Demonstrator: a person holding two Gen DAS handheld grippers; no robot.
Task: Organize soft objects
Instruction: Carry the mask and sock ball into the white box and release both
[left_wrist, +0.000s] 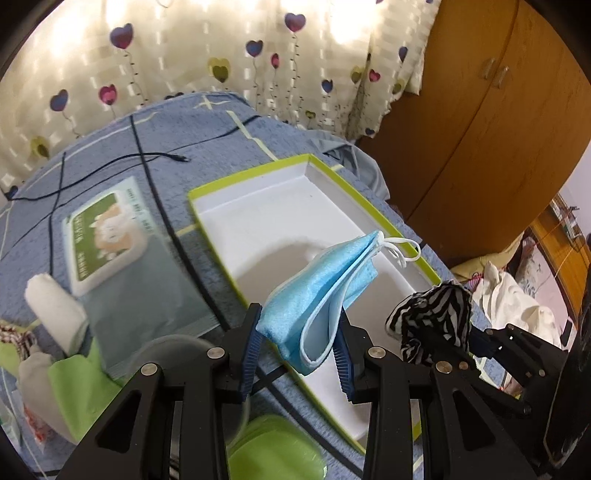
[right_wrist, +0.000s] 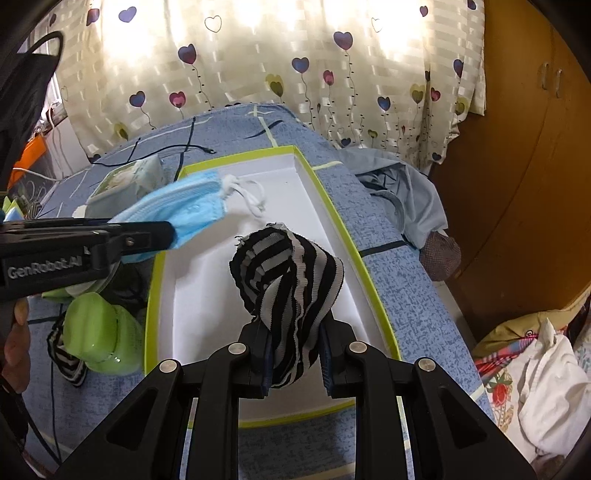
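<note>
Two soft things were up in the air, one in each pair of tongs, and both hung over the white tray with the green rim that lay on the bed.

From the left wrist view, the left tongs were squeezed narrow on the blue face mask. The mask was folded, and its long way ran up and away from the tongs, toward the tray's far right edge. Its white ear loops pointed out past that edge. The tray floor lay right under and ahead of the tongs, so I think the mask only needed to go down. The striped cloth was close by on the right, held by the right tongs.

From the right wrist view, the right tongs were pinched tight on the black and white striped cloth. The cloth stood bunched up, its long way rising straight out of the tongs, over the near half of the tray. The left tongs came in from the left side, holding the mask over the tray's far left corner. The right tongs looked nearer to the tray's middle. A green soft thing sat on the bed by the tray's left edge.
</note>
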